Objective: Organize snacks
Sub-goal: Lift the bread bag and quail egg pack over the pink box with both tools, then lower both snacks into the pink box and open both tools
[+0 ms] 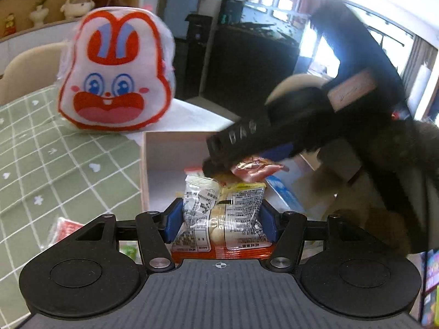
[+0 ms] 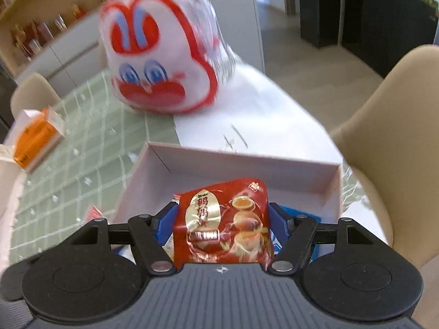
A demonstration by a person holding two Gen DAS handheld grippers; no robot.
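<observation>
Over the near end of the open box (image 2: 192, 164) on the desk (image 2: 274, 115), the left hand-held gripper (image 1: 219, 219) clamps a clear-wrapped pastry packet (image 1: 222, 213). The right hand-held gripper (image 2: 222, 227) grips a red snack packet (image 2: 223, 224), evidently for packing inside.

My table (image 2: 274, 115) is white, partly under a green checked cloth (image 1: 41, 150). Beige chairs (image 2: 389, 126) stand beside it. Beyond it: white cabinets (image 2: 68, 52), a shelf of figurines (image 1: 41, 8), dark cabinets (image 1: 247, 63), bright windows (image 1: 428, 87).
</observation>
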